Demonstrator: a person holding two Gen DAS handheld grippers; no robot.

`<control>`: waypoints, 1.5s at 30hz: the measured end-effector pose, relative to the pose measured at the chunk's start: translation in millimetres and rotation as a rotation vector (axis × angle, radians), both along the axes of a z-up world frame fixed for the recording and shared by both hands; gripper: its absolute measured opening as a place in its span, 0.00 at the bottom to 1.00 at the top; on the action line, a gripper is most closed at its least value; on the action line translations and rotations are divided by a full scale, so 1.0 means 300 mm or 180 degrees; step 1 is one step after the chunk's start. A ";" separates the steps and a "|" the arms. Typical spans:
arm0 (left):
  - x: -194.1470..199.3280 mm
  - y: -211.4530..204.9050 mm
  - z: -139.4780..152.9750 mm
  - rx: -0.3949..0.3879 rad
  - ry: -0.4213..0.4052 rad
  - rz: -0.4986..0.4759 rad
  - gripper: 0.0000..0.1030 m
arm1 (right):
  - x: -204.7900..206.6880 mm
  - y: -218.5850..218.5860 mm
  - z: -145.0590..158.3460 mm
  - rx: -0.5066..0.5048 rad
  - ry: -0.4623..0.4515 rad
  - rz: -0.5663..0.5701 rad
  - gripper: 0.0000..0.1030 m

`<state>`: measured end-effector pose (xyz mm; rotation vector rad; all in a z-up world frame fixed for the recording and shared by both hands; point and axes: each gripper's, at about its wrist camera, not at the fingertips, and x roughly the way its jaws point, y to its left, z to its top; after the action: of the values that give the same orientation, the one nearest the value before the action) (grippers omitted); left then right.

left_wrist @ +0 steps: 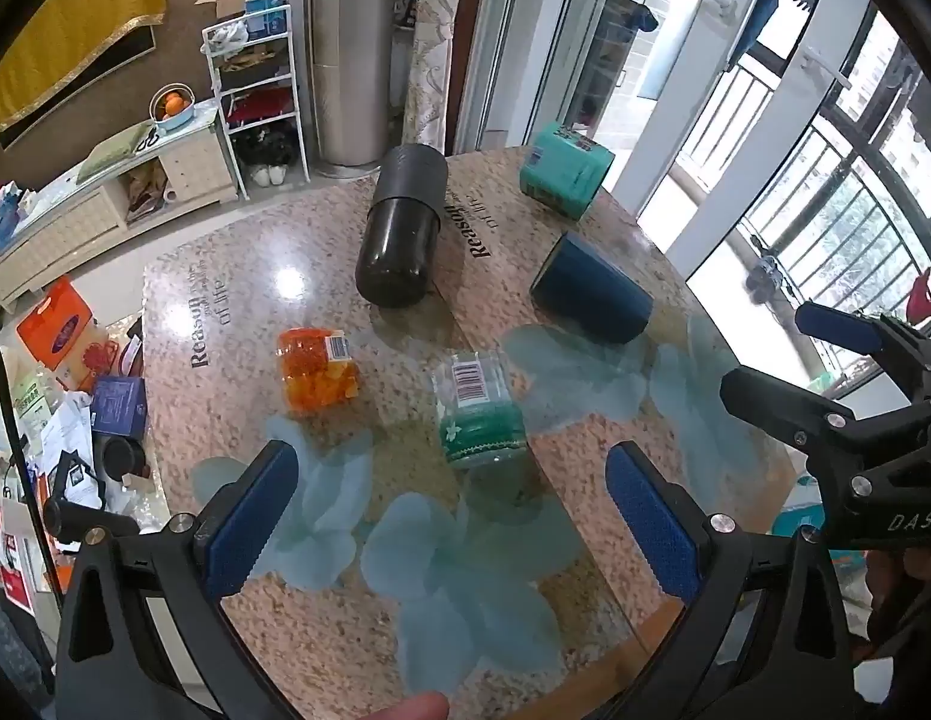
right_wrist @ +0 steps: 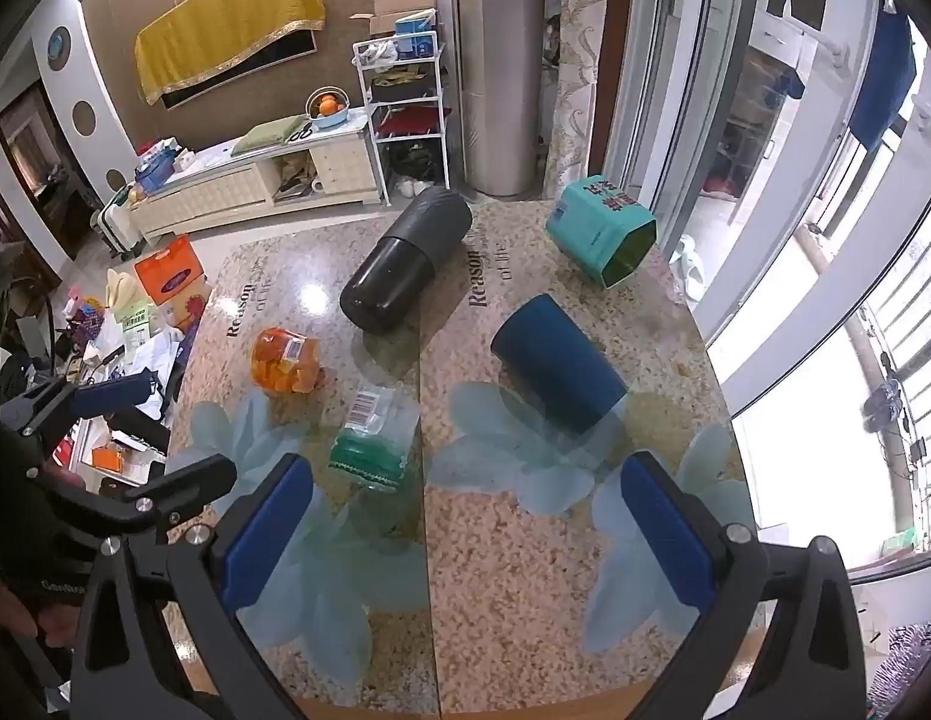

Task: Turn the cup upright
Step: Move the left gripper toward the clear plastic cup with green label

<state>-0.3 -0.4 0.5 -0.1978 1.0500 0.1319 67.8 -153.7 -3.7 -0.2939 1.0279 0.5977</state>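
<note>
Step in hand: approach; neither hand-held gripper touches anything yet.
Left hand-held gripper [left_wrist: 450, 516]: released, pads wide apart, hovering over the tabletop [left_wrist: 357, 618].
Orange jar [left_wrist: 318, 369]: on its side, left of centre.
Clear jar [left_wrist: 477, 405]: on its side, green lid nearest.
Cup [right_wrist: 558, 363]: dark blue, smooth, lying on its side, right of centre, apart from neighbours.
Right hand-held gripper [right_wrist: 468, 531]: released, nearest the cup.
Advice: straddle the cup's wall squarely, then rotate.

Both claws hover side by side: left gripper [left_wrist: 453, 516] and right gripper [right_wrist: 465, 528] have jaws spread wide, holding nothing.
</note>
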 end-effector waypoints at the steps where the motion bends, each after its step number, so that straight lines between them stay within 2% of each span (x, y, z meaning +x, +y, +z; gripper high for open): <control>1: 0.001 0.001 -0.001 -0.0024 0.0016 -0.0002 1.00 | -0.001 0.000 -0.001 0.0000 0.0002 -0.0001 1.00; 7: 0.007 -0.026 0.000 -0.0001 0.0015 0.0019 1.00 | -0.012 0.009 0.001 -0.0005 0.0009 -0.0001 1.00; 9: 0.008 -0.012 0.010 -0.0064 -0.0003 0.0004 1.00 | -0.028 0.009 0.000 -0.0004 0.0005 0.0005 1.00; 13: 0.014 -0.036 0.009 -0.0049 0.0008 -0.0016 1.00 | 0.003 -0.012 -0.008 0.0012 0.0030 -0.0011 1.00; 15: 0.006 -0.003 0.012 -0.0098 -0.0017 -0.0010 1.00 | -0.003 -0.007 -0.003 0.0009 0.0017 -0.0019 1.00; 45: -0.006 -0.005 0.003 -0.0161 -0.0031 -0.0040 1.00 | -0.020 -0.016 -0.011 -0.0070 0.0020 -0.0065 1.00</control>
<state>-1.9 -1.8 1.4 -0.2374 1.0453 0.0930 61.8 -158.5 -7.0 -0.3008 1.0428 0.5695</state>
